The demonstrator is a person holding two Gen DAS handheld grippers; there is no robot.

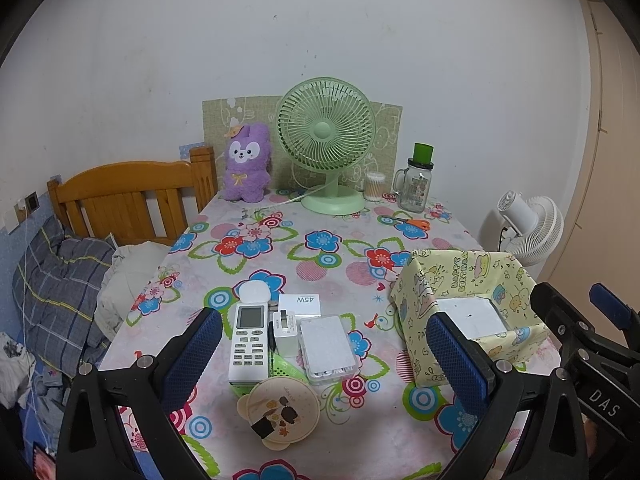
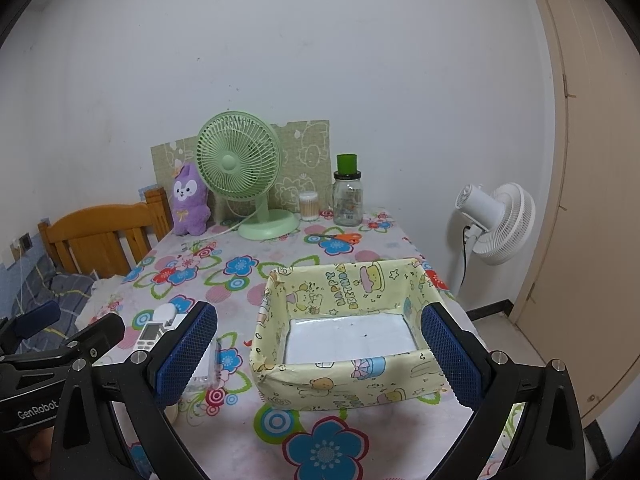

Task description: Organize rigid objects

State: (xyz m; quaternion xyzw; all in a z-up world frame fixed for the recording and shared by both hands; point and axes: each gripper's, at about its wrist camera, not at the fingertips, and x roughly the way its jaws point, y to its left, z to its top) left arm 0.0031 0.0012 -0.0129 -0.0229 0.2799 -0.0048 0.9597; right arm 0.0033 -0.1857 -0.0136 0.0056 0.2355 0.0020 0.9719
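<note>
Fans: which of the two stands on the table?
The green fan stands on the flowered table, at the back beside the purple plush toy. The white fan stands on the floor, past the table's right edge.

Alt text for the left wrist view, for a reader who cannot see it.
The open left gripper hovers over a remote control, charger, clear case and round compact on a floral tablecloth; an empty yellow box sits right.

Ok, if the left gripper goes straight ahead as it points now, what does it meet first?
Most likely the cluster on the table: the clear plastic case and white charger beside the remote. The left gripper has open jaws; depth is unclear.
</note>
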